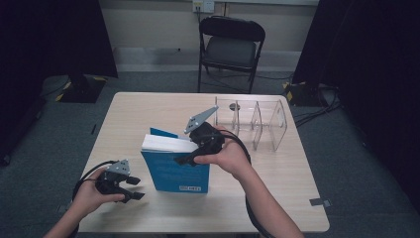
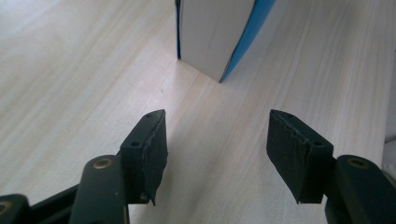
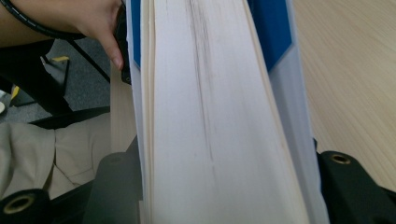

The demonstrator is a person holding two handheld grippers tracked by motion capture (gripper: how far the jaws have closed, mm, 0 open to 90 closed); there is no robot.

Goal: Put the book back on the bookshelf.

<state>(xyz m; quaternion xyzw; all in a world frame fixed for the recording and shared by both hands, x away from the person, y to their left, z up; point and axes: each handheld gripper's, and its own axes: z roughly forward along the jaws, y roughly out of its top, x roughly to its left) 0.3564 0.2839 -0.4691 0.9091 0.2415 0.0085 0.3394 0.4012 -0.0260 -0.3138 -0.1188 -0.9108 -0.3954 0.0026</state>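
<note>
A blue-covered book [image 1: 178, 166] stands upright on its lower edge near the middle of the pale wooden bench [image 1: 148, 106], its cover facing the person and its white page block turned up; the right claw [image 1: 195, 154] straddles the book's top edge from the right, and in the right gripper view the page block [image 3: 205, 116] runs between the two black jaws, which sit close at either cover; whether the pads press on the covers the pictures do not let me tell, so the hold may be slack or a light clasp. The left claw [image 1: 130, 188] hovers low over the bench at the book's left, well short of it; in the left gripper view its jaws stand apart with nothing between them, released, and the book's near corner [image 2: 210, 42] stands ahead on bare wood. A clear acrylic rack [image 1: 255, 121] with upright dividers sits at the far right of the bench, its slots empty as far as can be seen.

The step in hand looks like steadying the standing book, probably before filing it into the rack; the next move, as I judge it, calls for a firm clasp by the right claw on the covers, then a lift that keeps the book upright; the left claw could brace the free side; a loose hold risks the book tipping flat.
</note>
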